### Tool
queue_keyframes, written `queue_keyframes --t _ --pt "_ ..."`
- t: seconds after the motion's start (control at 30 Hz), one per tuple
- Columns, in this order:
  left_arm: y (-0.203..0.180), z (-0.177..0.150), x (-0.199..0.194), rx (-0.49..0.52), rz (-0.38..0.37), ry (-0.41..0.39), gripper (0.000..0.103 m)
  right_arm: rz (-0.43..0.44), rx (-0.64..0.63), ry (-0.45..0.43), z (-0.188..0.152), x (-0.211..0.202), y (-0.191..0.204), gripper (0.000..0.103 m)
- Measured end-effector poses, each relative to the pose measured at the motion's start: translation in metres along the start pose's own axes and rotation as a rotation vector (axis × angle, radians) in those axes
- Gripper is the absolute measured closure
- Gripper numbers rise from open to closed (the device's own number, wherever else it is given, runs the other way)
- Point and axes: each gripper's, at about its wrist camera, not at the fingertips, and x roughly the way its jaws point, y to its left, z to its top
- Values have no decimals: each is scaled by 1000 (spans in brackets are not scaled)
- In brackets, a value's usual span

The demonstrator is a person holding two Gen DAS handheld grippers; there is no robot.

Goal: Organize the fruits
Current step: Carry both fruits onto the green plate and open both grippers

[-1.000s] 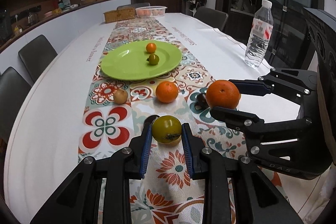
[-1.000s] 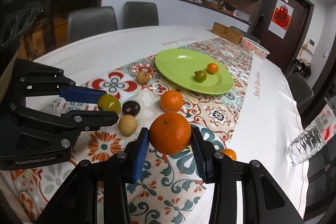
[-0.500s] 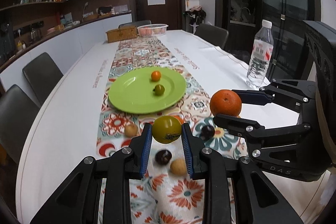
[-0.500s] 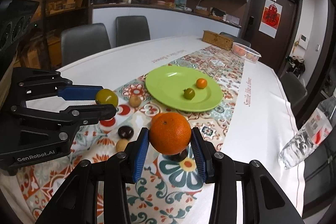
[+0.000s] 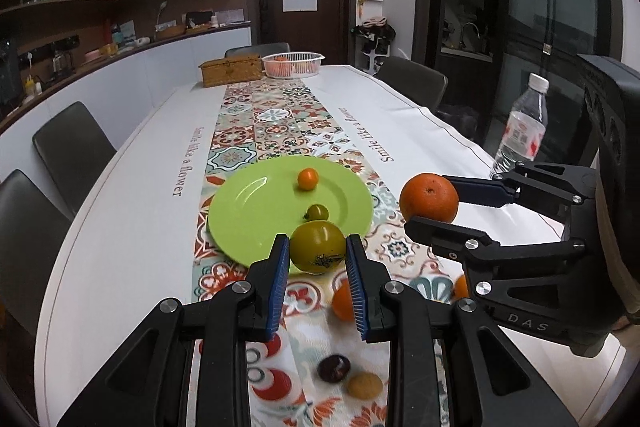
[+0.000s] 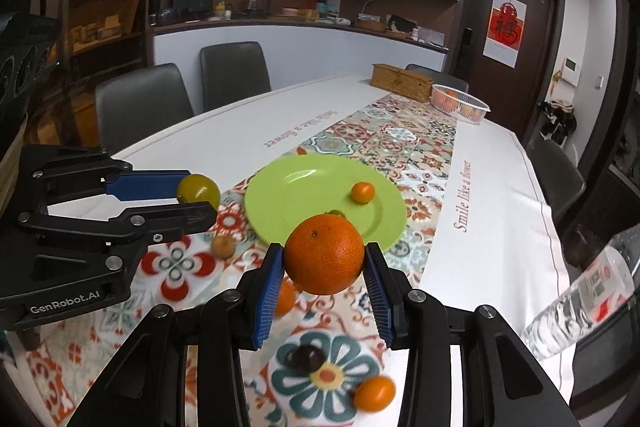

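My left gripper (image 5: 317, 259) is shut on a yellow-green tomato (image 5: 317, 246) and holds it in the air at the near edge of the green plate (image 5: 248, 211). My right gripper (image 6: 325, 269) is shut on a large orange (image 6: 325, 254), raised to the right of the plate (image 6: 288, 195). The plate holds a small orange fruit (image 5: 307, 179) and a small green tomato (image 5: 317, 212). Loose on the patterned runner lie an orange (image 5: 342, 303), a dark plum (image 5: 333, 368) and a tan fruit (image 5: 364, 385).
A water bottle (image 5: 520, 131) stands at the table's right edge. A wooden box (image 5: 231, 69) and a white basket (image 5: 293, 63) sit at the far end. Chairs line both sides. Another small orange fruit (image 6: 374, 392) and a tan fruit (image 6: 223, 246) lie on the runner.
Both grippers have risen from the runner and moved forward toward the plate, each still holding its fruit. The loose fruits now lie below and behind the fingers.
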Motion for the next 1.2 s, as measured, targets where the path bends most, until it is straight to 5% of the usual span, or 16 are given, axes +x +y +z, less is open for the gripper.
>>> queue_keyframes --t 0.43,1.07,1.2 --pt "31 24 60 -65 -6 100 75 -9 32 97 21 66 -23 62" --pt "55 16 133 -146 -18 241 75 32 111 254 16 140 -48 62" --pt "54 16 131 -158 -24 239 64 46 125 266 14 143 -47 61"
